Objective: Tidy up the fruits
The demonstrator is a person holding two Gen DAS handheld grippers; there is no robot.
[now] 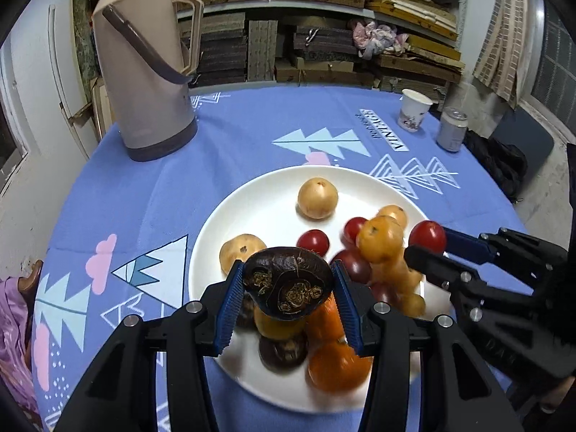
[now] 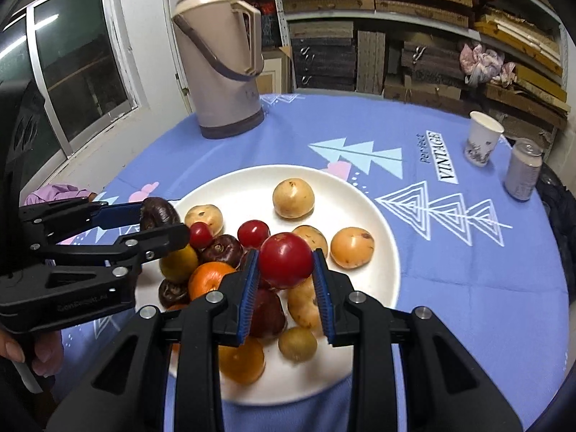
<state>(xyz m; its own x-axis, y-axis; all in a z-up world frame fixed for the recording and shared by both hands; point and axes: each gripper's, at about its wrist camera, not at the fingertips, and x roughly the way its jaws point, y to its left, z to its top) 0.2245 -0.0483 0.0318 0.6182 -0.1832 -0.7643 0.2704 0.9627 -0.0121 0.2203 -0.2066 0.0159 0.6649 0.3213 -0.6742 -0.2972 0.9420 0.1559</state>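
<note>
A white plate (image 1: 259,208) (image 2: 381,252) on the blue tablecloth holds several mixed fruits: yellow-brown round ones (image 1: 317,198) (image 2: 293,198), red cherry tomatoes (image 1: 313,242) (image 2: 253,233), orange ones (image 1: 338,369) (image 2: 242,360) and dark water chestnuts (image 1: 282,352) (image 2: 222,249). My left gripper (image 1: 288,288) (image 2: 162,220) is shut on a dark water chestnut (image 1: 288,284) (image 2: 158,212), held above the plate's near left part. My right gripper (image 2: 286,261) (image 1: 426,243) is shut on a red cherry tomato (image 2: 286,260) (image 1: 427,236), held above the fruit pile.
A tall beige thermos (image 1: 144,68) (image 2: 225,57) stands at the table's far left. A paper cup (image 1: 413,109) (image 2: 482,138) and a drinks can (image 1: 452,129) (image 2: 523,169) stand at the far right. Shelves of stacked boards lie behind the table.
</note>
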